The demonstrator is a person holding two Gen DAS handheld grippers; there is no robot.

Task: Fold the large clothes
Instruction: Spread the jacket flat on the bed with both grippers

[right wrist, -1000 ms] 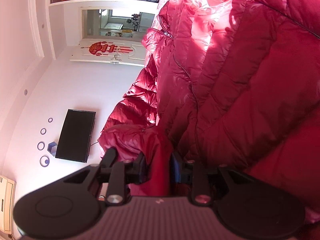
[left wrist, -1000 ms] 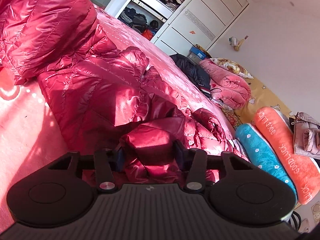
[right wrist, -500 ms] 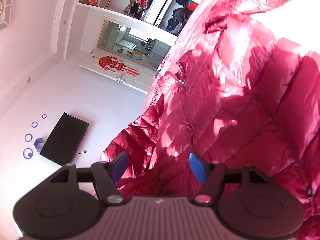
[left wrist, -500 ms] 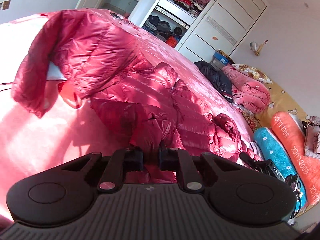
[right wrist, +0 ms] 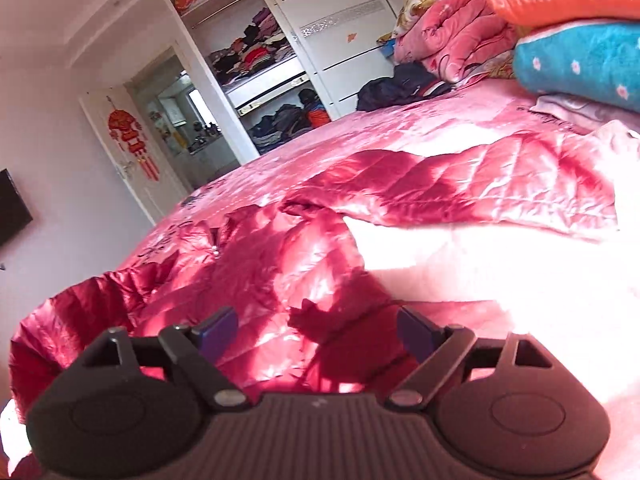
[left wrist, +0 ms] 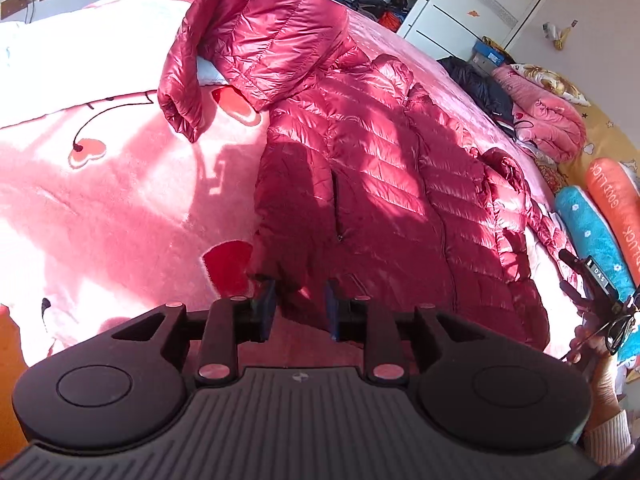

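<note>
A shiny red down jacket [left wrist: 380,184] lies spread lengthwise on the pink bed cover [left wrist: 100,200], its hood end with a folded-over sleeve [left wrist: 260,40] at the far end. My left gripper [left wrist: 299,312] hovers at the near hem with its jaws opening. The hem's edge sits between the blue pads [left wrist: 266,312], and a gap shows on both sides. In the right wrist view the jacket [right wrist: 280,264] lies below and ahead, with one sleeve [right wrist: 480,184] stretched out to the right. My right gripper [right wrist: 316,332] is wide apart and still opening, gripping nothing.
A teal bolster [left wrist: 588,232], an orange bolster [left wrist: 616,196], a folded pink quilt [left wrist: 548,120] and dark clothes [left wrist: 476,80] line the bed's right side. A white wardrobe [right wrist: 256,52] with open shelves stands beyond. A person's hand [left wrist: 600,364] shows at the right edge.
Both grippers have let go of the jacket folds they pinched and pulled back. The jacket now lies flat and stretched out. The right view has rolled from sideways to level.
</note>
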